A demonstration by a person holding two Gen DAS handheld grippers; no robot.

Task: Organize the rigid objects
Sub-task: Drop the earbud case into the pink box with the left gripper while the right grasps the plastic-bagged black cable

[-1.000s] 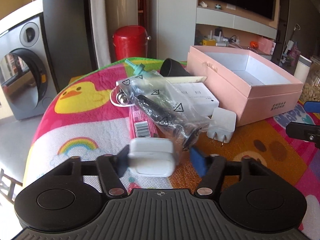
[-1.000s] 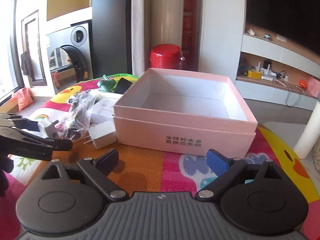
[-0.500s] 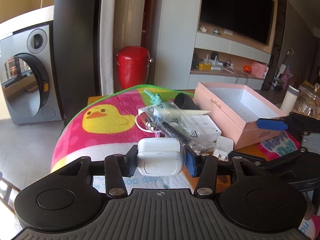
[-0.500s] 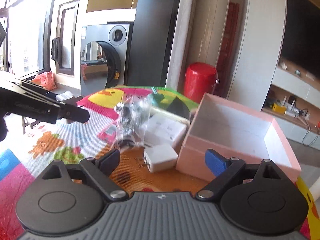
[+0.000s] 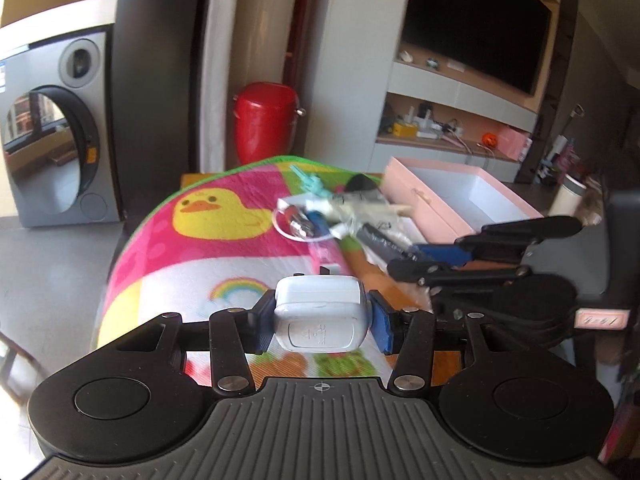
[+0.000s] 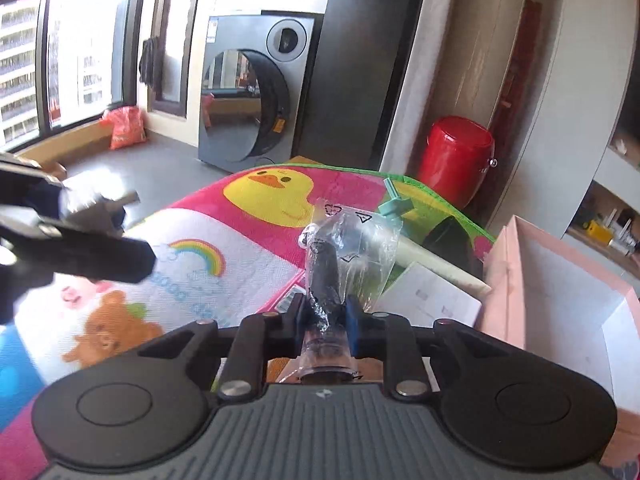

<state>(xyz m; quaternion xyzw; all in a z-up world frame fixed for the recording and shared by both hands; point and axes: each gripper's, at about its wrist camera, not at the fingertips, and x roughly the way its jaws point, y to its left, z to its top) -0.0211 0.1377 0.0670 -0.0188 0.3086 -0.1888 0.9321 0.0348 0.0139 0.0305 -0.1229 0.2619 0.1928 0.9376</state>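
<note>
Right gripper (image 6: 325, 316), jaws just closed, pinches bagged black tool (image 6: 326, 280) at six o'clock of pink box (image 6: 560, 280)'s near corner; left gripper (image 5: 320, 320) clamps white charger (image 5: 320, 316) over mat (image 5: 208, 264).

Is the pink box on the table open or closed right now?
Open. The pink box has no lid on top, and its pale inside walls and floor show from above in both wrist views. The visible part looks empty.

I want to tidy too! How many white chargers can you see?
1: a white charger clamped in the left gripper. Another may hide behind the right gripper, which is pinching the bagged black tool.
</note>
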